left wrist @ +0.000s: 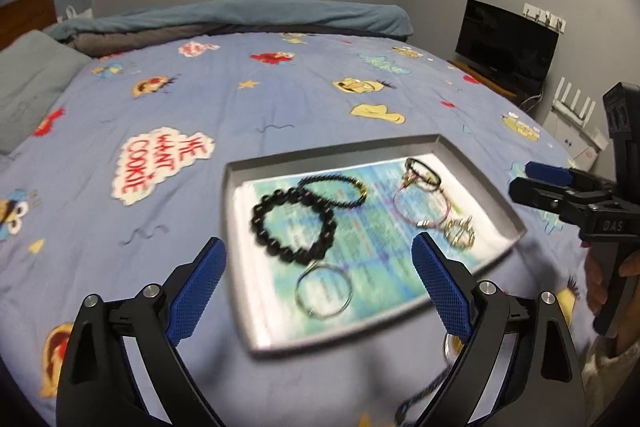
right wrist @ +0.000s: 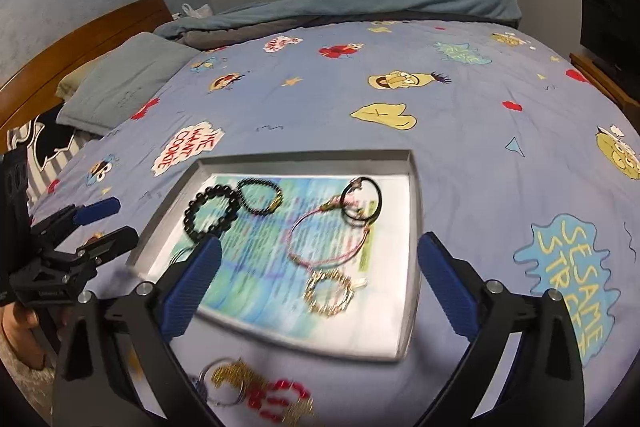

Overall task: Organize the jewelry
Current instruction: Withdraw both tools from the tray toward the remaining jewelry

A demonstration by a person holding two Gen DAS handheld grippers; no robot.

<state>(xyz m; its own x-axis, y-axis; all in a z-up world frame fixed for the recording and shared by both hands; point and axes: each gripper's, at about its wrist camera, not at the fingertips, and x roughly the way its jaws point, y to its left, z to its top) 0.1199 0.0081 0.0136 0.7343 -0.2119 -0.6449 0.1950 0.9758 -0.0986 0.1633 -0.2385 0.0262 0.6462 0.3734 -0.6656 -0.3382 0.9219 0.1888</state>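
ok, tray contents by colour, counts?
Black: 3 (big beads, thin beads, cord loops, tangled so counted as one)
Pink: 1 (string)
Gold: 1 (chain)
Silver: 1 (bangle)
Total: 6 in the tray
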